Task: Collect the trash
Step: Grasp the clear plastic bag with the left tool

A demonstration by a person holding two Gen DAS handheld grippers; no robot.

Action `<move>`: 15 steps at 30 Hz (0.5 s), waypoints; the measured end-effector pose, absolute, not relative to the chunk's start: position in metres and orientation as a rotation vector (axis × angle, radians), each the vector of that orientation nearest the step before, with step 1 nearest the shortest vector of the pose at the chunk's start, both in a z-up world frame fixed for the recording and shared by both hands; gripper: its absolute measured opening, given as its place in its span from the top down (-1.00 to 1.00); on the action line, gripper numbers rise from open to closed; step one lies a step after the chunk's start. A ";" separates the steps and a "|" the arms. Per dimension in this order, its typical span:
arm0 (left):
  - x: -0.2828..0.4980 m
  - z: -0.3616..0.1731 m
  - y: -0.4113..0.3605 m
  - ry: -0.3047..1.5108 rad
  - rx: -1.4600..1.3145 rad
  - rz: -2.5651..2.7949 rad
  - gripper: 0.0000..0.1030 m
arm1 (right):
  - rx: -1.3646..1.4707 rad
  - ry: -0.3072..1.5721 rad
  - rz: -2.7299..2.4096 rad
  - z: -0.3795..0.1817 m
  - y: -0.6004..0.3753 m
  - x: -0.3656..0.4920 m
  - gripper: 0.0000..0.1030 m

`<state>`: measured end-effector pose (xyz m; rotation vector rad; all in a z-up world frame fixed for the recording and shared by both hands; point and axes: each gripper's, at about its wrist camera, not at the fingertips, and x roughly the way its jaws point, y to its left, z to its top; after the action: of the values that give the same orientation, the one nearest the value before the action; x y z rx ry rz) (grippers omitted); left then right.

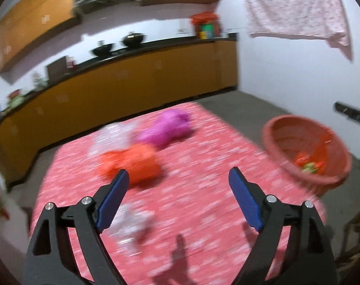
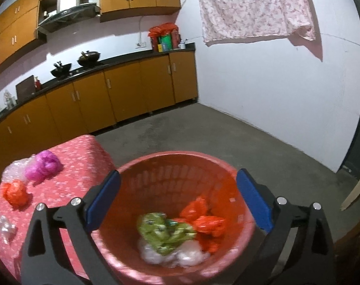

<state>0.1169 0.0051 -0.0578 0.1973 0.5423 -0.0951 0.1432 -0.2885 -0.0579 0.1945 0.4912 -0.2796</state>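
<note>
On the pink-patterned table [image 1: 203,147] lie an orange plastic bag [image 1: 134,161], a magenta bag [image 1: 168,128], a clear bubble-wrap wad [image 1: 111,135] and a small clear wrapper [image 1: 132,225]. My left gripper [image 1: 178,175] is open and empty above the table, just in front of the orange bag. My right gripper [image 2: 178,178] is open and empty over the red basket [image 2: 142,166], which holds a green wrapper [image 2: 165,230], orange bags [image 2: 203,220] and clear plastic [image 2: 180,254]. The basket also shows in the left wrist view [image 1: 274,130], at the table's right edge.
Orange kitchen cabinets [image 2: 123,95] with a dark counter and two black woks [image 2: 88,58] run along the back wall. A pink cloth [image 2: 253,7] hangs on the white wall. Grey concrete floor [image 2: 215,133] lies beyond the table. A wooden board [image 2: 355,190] leans at the right.
</note>
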 end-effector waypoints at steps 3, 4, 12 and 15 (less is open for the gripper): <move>0.113 -0.070 0.034 0.578 0.200 -0.001 -0.67 | 0.195 0.498 -0.232 -0.057 -0.262 0.149 -0.87; 0.114 -0.077 0.046 0.606 0.168 0.022 -0.67 | 0.188 0.502 -0.215 -0.057 -0.253 0.150 -0.87; 0.135 -0.104 0.078 0.727 0.019 0.046 -0.44 | 0.139 0.540 -0.115 -0.060 -0.194 0.150 -0.87; 0.146 -0.111 0.077 0.767 0.011 0.035 -0.29 | 0.126 0.550 -0.092 -0.060 -0.182 0.152 -0.87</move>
<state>0.1461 0.0767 -0.1110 0.0109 0.7666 0.0350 0.1517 -0.1815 -0.0604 0.1259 0.5501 -0.0919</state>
